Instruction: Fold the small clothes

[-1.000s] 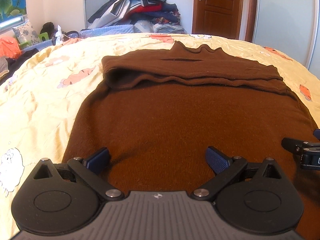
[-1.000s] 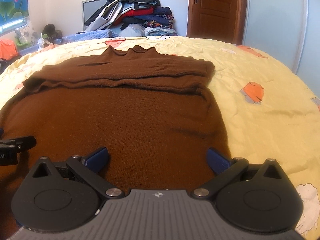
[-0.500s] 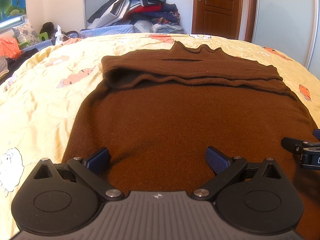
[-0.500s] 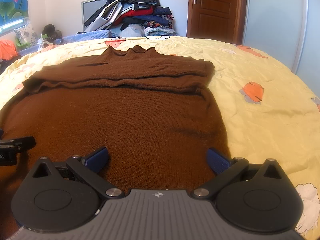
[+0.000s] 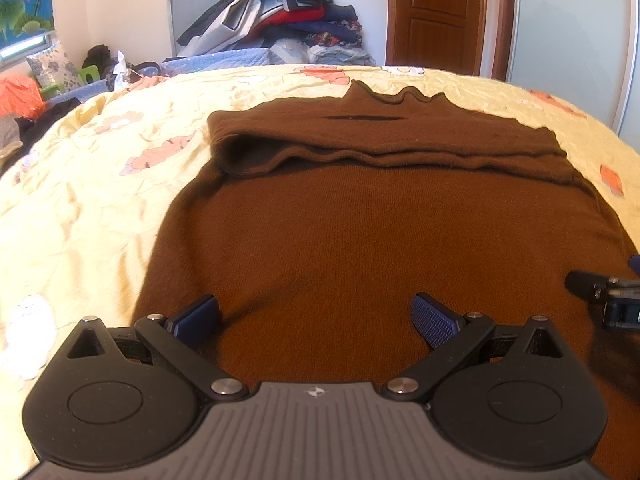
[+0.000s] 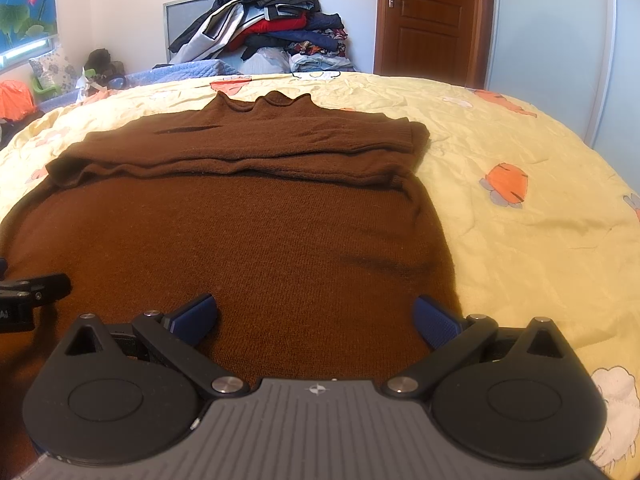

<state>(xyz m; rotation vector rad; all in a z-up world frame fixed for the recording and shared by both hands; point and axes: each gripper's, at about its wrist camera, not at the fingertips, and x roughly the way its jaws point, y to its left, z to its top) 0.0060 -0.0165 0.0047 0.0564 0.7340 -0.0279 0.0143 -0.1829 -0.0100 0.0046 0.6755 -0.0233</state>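
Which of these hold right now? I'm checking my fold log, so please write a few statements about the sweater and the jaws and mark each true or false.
1. The brown sweater lies flat on the yellow bedspread. True.
2. The sleeves are folded across the chest, below the collar. True.
3. The left gripper has its jaws shut on the hem. False: the jaws stand wide apart over the lower sweater, holding nothing.
4. The right gripper is over the sweater's left edge. False: it is near the right edge, its jaws open.
5. A clothes pile sits beyond the bed, by the wall. True.
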